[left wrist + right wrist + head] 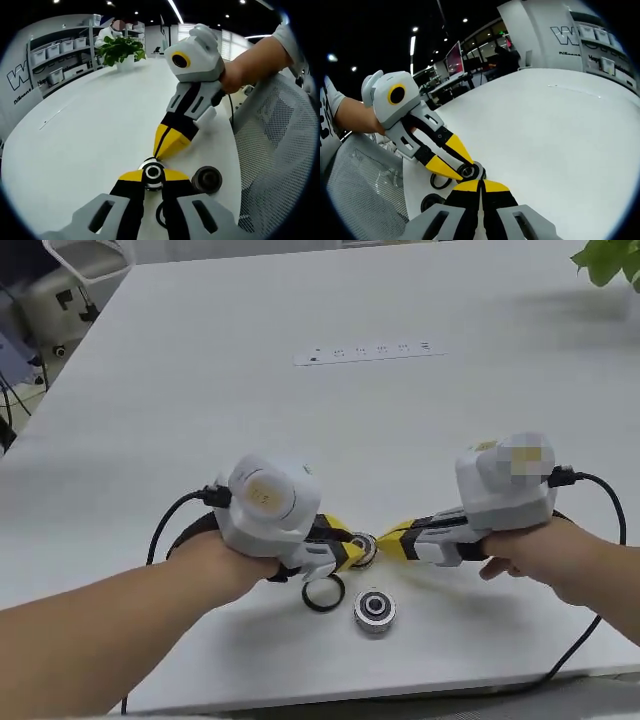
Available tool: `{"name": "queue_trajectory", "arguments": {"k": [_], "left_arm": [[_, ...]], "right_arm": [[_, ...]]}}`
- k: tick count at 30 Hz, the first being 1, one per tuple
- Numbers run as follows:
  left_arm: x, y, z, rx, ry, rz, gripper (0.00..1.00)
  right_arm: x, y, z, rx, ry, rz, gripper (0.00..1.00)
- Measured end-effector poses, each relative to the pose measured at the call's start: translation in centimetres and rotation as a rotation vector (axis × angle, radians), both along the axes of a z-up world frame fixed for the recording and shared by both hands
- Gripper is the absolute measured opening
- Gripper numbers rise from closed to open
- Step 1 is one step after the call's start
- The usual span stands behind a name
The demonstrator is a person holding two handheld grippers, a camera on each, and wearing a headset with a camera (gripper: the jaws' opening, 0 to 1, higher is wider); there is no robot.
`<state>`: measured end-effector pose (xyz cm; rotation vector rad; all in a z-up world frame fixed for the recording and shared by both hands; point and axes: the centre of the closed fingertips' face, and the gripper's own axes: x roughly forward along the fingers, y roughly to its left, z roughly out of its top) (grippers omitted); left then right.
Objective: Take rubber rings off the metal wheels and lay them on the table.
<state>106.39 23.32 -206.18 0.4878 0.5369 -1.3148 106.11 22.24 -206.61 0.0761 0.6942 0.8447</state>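
Op: Left tongs, status?
Obs: Your left gripper (349,553) is clamped on a small metal wheel (153,172), one yellow tip on either side of it. You hold it near the front edge of the white table (300,420).

Op: And the right?
Obs: Your right gripper (480,184) has its jaws together, the tips pressed into a single point. That point touches the held wheel's rim and meets your left tips head-on. Whether any rubber is nipped between the jaws, I cannot tell; it is too small.

Op: What lies on the table?
Obs: In the head view, just below your tips, one loose black rubber ring (323,593) lies flat. Just to its right lies a second metal wheel (374,608), flat on its side, with a dark outer band around it. It is close to the ring but not touching it.

Op: Surroundings?
Obs: A white socket strip (368,351) lies well up the table, near the middle. A green plant (608,260) stands at the far right corner. A black cable (165,530) trails back from each gripper. A mesh chair (280,150) stands beside the table on your side.
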Motion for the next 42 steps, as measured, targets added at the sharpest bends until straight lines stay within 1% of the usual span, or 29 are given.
{"name": "queue_trajectory", "arguments": {"k": [6, 12, 20, 33, 35, 36, 37, 38, 42], "left_arm": [[0.0, 0.0, 0.0, -0.005, -0.001, 0.007, 0.07], [0.0, 0.0, 0.0, -0.004, -0.001, 0.008, 0.07], [-0.1, 0.0, 0.0, -0.003, -0.006, 0.010, 0.07], [-0.1, 0.0, 0.0, -0.003, -0.007, 0.017, 0.07], [-0.1, 0.0, 0.0, -0.004, -0.007, 0.017, 0.07], [-0.1, 0.0, 0.1, -0.005, -0.008, 0.018, 0.07], [-0.1, 0.0, 0.1, -0.005, -0.007, 0.019, 0.07], [-0.1, 0.0, 0.1, -0.008, -0.007, 0.021, 0.07], [-0.1, 0.0, 0.1, -0.017, -0.006, 0.025, 0.07]], "right_arm": [[-0.1, 0.2, 0.2, 0.032, 0.017, -0.013, 0.00], [-0.2, 0.3, 0.3, 0.022, 0.013, -0.012, 0.00], [-0.3, 0.5, 0.4, 0.026, 0.018, -0.014, 0.00], [-0.2, 1.5, 0.6, 0.022, -0.007, 0.016, 0.00], [-0.3, 1.7, 0.8, 0.037, -0.008, 0.023, 0.00], [-0.3, 2.1, 1.4, 0.067, -0.018, 0.028, 0.00], [-0.3, 2.0, 1.3, 0.053, -0.015, 0.026, 0.00], [-0.2, 2.1, 1.2, 0.033, -0.036, 0.035, 0.00], [-0.2, 1.8, 0.9, 0.024, -0.038, 0.034, 0.00]]}}
